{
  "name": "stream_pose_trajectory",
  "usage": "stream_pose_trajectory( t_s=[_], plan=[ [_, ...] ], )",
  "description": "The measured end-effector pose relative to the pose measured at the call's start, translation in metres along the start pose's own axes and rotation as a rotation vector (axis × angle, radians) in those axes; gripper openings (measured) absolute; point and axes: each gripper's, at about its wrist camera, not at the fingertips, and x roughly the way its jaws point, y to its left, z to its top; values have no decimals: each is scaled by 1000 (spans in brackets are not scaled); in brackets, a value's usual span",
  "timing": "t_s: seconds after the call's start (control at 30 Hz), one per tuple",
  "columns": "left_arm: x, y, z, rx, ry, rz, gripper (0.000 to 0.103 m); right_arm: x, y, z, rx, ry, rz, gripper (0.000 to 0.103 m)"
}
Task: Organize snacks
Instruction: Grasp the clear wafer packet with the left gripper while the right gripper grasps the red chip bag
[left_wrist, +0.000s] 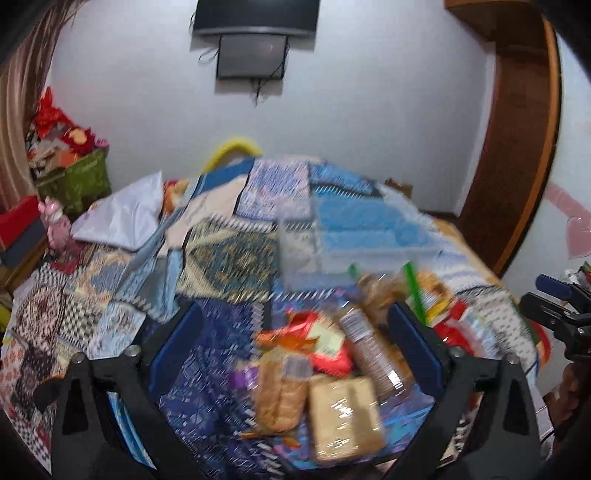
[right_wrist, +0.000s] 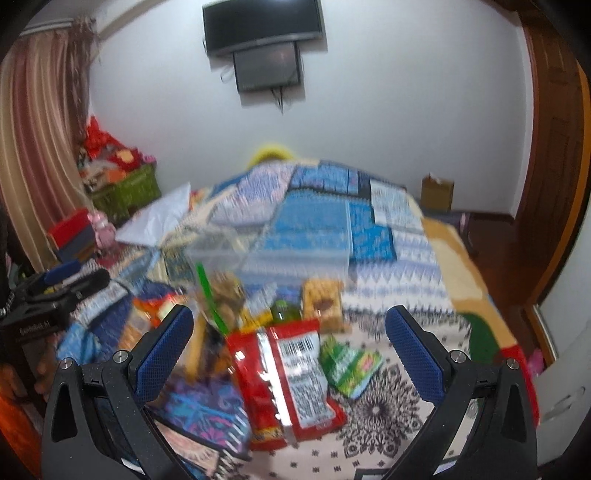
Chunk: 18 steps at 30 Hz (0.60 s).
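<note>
The bed (right_wrist: 388, 280) carries a patchwork cover, a clear plastic bin (right_wrist: 266, 247) at mid-bed and a heap of snacks (left_wrist: 332, 354) just in front of it. Both grippers hover over the heap, empty.

The step in hand appears to be the first pick. Select one packet lying on top. Lower the fingers to either side of it. Close across its narrow width so the wrapper does not slip.

The left gripper (left_wrist: 295, 343) has its fingers spread wide, above wrapped biscuit packs (left_wrist: 343, 417). The right gripper (right_wrist: 290, 345) is likewise spread, above a red bag (right_wrist: 288, 380).

Only the right view shows the red bag's barcode side and the small green packet (right_wrist: 349, 363) beside it. Only the left view shows the biscuit packs clearly.
</note>
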Motion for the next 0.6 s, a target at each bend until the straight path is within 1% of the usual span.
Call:
stream_pose_trajectory(
  t_s=[0.1,0.23,0.3,0.33,0.4,0.5,0.6],
  plan=[
    [17,10,-10,-13,59,24,90,15,-7,-11,3,60,-11,103],
    [35,19,-24,-42,140,13,80,31,-13,-23,24,130,-10,101],
    [41,21,-30,-45,174,-5,77,38,-15,-27,30,156,9,92],
    [44,20,-33,-37,194,-15,75,41,-13,-27,30,167,22,90],
    [47,19,-39,-28,214,-22,75,46,-11,-28,24,193,60,81],
    [53,15,-47,-25,246,-27,75,55,-6,-30,18,211,88,81],
    [57,18,-50,-50,255,-39,74,65,-4,-34,14,247,74,81]
  ],
)
